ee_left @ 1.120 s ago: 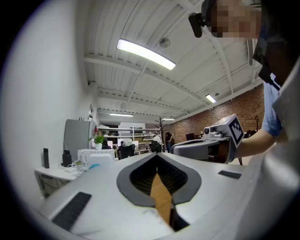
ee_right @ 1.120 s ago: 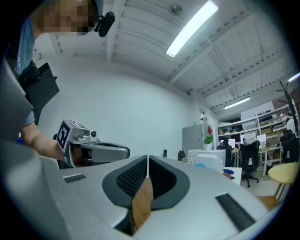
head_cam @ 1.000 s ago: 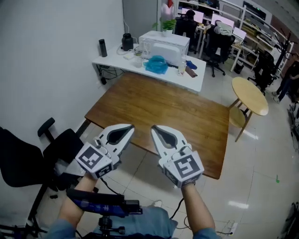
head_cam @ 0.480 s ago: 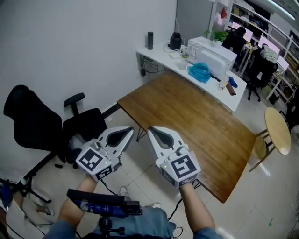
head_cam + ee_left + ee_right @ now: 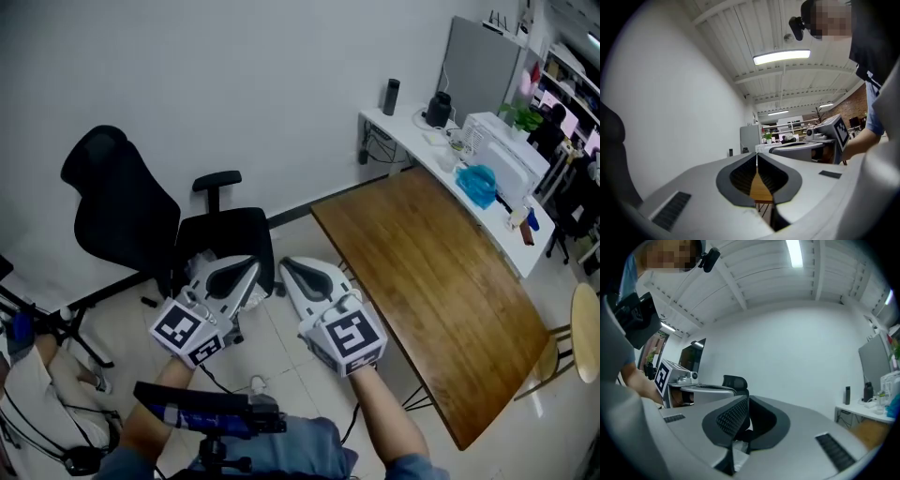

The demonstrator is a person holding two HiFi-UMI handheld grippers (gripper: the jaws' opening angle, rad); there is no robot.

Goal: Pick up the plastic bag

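matte black mesh-backed office chair [image 5: 122, 202] sits far left by the plain white wall [image 5: 234, 75]. both smooth grey-shelled claws hang over the pale tiled floor [image 5: 269, 333] just in front of its seat. left claw [image 5: 249, 266] is pinched together with nothing in it, right claw [image 5: 287, 267] same deal. right of them is the brown wood-grain rectangular tabletop [image 5: 431, 272]. the crumpled blue plastic bag [image 5: 476, 183] lies on the long white tabletop [image 5: 408, 131] beyond, beside a boxy white appliance [image 5: 504, 152], well apart from both claws. a second ago the claws were over the wooden tabletop's near edge. now the chair's ahead and the tables sit off right. can't tell what's in the bag.
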